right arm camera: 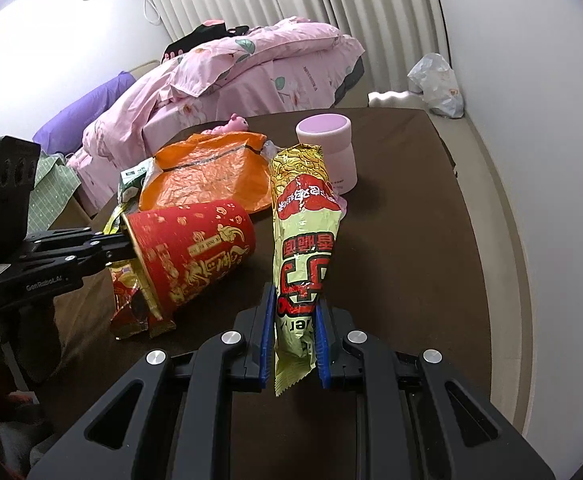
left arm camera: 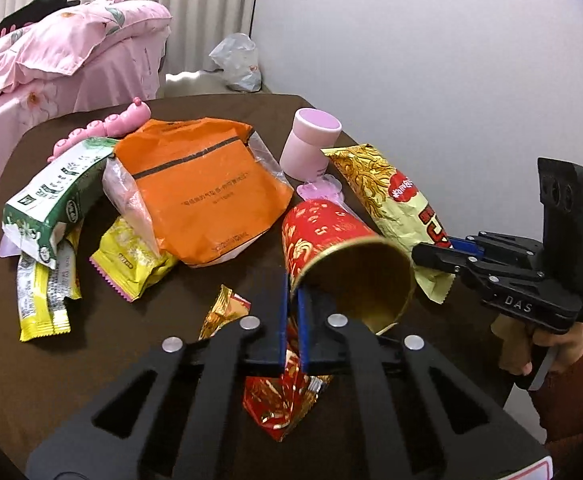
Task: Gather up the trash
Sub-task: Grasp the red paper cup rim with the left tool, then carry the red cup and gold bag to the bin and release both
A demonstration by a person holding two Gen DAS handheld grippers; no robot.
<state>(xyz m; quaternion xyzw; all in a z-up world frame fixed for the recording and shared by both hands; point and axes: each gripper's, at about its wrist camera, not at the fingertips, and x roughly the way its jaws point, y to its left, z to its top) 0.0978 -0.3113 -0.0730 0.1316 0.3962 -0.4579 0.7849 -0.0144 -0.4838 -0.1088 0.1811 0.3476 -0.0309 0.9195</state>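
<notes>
My left gripper [left arm camera: 290, 284] is shut on the rim of a red and gold paper cup [left arm camera: 339, 248], which is tipped on its side with the mouth toward me; it also shows in the right wrist view [right arm camera: 191, 256]. My right gripper [right arm camera: 293, 304] is shut on a yellow noodle snack bag [right arm camera: 303, 232], held off the brown table [right arm camera: 403, 240]; the bag also shows in the left wrist view [left arm camera: 391, 200]. A red and gold wrapper [left arm camera: 279, 396] lies under the left gripper.
An orange plastic bag [left arm camera: 199, 192], a green and white carton [left arm camera: 55, 196], yellow sachets [left arm camera: 131, 260] and a pink toy [left arm camera: 103, 126] lie on the table. A pink cylindrical container [left arm camera: 311, 140] stands at the back. A pink-quilted bed [right arm camera: 231, 76] and a white plastic bag [right arm camera: 437, 84] lie beyond.
</notes>
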